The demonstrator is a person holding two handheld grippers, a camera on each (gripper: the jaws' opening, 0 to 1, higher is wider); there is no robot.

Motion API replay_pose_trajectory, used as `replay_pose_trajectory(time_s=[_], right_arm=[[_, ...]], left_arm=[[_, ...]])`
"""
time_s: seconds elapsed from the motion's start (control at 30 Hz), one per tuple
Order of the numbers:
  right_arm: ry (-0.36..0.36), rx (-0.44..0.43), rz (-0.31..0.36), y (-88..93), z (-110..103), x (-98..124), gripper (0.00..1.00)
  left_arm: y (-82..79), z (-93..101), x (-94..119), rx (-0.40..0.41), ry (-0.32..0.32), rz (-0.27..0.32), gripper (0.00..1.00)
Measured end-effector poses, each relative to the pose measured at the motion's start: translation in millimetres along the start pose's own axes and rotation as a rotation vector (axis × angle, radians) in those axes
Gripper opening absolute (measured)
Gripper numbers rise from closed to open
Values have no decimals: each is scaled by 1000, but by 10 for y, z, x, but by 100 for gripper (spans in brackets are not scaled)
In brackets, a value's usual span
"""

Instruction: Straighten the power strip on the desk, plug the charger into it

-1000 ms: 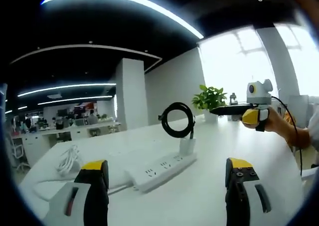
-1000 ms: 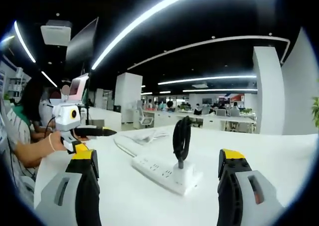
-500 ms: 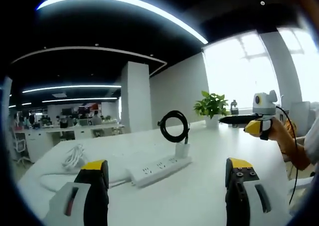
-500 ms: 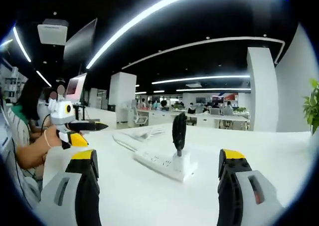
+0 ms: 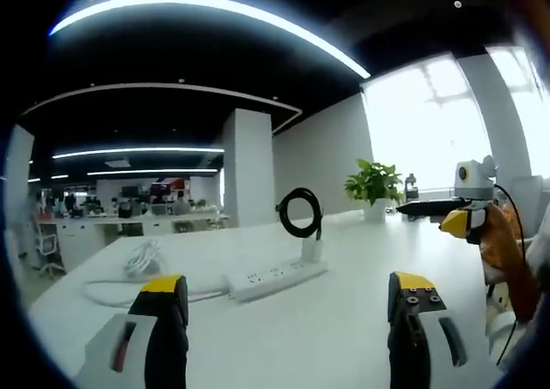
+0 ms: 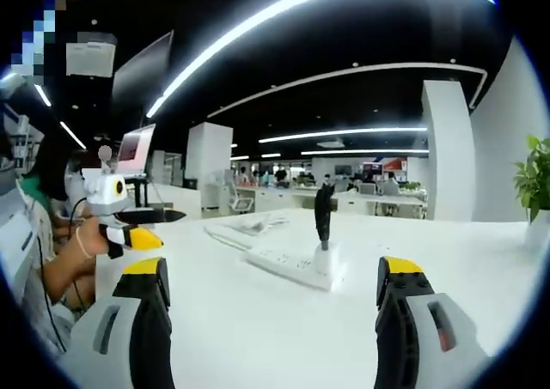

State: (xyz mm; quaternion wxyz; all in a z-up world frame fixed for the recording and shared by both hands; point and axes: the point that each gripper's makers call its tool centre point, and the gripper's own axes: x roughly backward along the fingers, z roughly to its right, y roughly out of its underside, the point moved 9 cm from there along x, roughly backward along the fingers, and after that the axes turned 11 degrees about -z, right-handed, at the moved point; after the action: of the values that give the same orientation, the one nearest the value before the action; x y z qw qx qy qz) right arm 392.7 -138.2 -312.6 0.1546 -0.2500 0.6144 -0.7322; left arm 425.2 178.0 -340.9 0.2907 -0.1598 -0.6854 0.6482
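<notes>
A white power strip (image 5: 275,277) lies on the white desk (image 5: 344,337), well ahead of my left gripper (image 5: 287,289), whose jaws stand wide apart with nothing between them. A white charger (image 5: 311,250) stands upright on the strip's right end, and its black cable (image 5: 301,212) is coiled above it. From the other side, the strip (image 6: 288,264), charger (image 6: 324,257) and black cable (image 6: 323,213) lie ahead of my open right gripper (image 6: 273,270). The right gripper (image 5: 434,207) hovers in a hand at the desk's right. The left gripper (image 6: 142,226) hovers at the left.
The strip's white cord runs to a loose bundle (image 5: 142,258) at the desk's far left. A potted plant (image 5: 374,183) stands near the window. A person's arm (image 6: 64,264) and a monitor (image 6: 137,148) are at the left. Office desks lie beyond.
Both cameras have drawn back from the power strip, so it looks smaller and farther. The charger stays upright on the strip. Both grippers' jaws remain apart.
</notes>
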Motion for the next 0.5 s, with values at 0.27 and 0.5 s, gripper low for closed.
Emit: replay_pose_trajectory(time_s=[0.27,0.5], right_arm=[[47,-11,8,85,-147,174,100],[62,-49,-18,210,-159,270,100]], left_arm=[[136,19,157,46,-18,8,98],[205,21,268,82,-43,0,98]])
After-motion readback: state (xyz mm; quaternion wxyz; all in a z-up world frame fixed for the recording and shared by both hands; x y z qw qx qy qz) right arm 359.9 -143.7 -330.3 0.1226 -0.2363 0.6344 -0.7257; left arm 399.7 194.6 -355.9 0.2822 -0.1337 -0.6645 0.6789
